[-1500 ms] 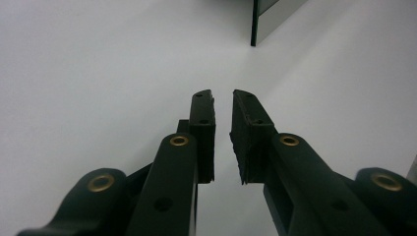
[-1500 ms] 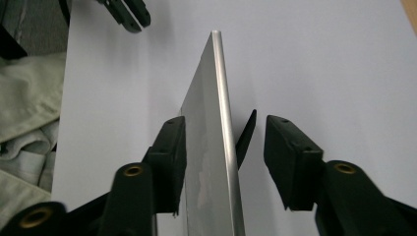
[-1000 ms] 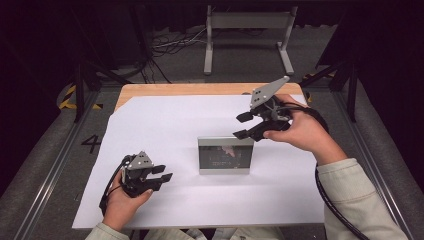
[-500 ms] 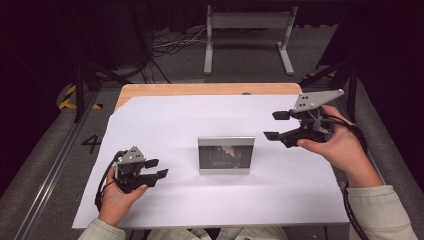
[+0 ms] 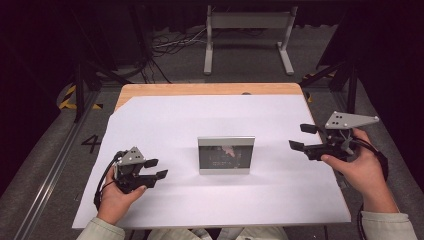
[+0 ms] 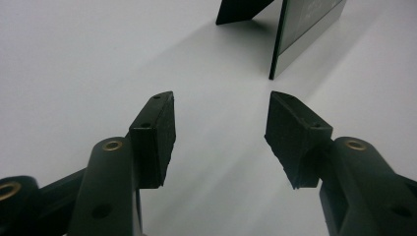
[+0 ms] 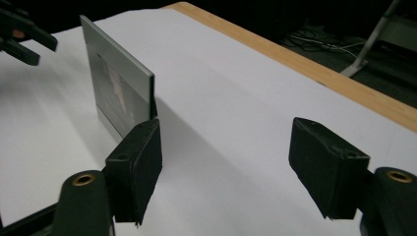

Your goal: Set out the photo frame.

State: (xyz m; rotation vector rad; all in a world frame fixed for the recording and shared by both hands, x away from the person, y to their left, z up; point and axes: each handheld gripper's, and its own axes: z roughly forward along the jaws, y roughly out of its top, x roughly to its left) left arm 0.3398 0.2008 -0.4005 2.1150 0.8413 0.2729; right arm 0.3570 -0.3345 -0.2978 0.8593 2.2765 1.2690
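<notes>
Fingers (image 6: pixel 157 132) on both grippers have just been opening and hold nothing; we see the picture frame (image 5: pixel 226 155) upright mid-paper (image 5: pixel 165 120), long axis left-right, facing us; left gripper (image 5: pixel 152 169) rests low, right gripper (image 5: pixel 301 137) hovers level, both aimed at it.

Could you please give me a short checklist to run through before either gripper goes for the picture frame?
1. Picture frame stands upright on its back prop: ok.
2. Left gripper jaws just opened, nothing between them: ok.
3. Right gripper jaws just opened, nothing between them: ok.
4. Both grippers apart from the frame, one on each side: ok.
5. White sheet between grippers and frame free of other things: ok.
6. Whether the frame would stay standing when touched: cannot tell.
</notes>
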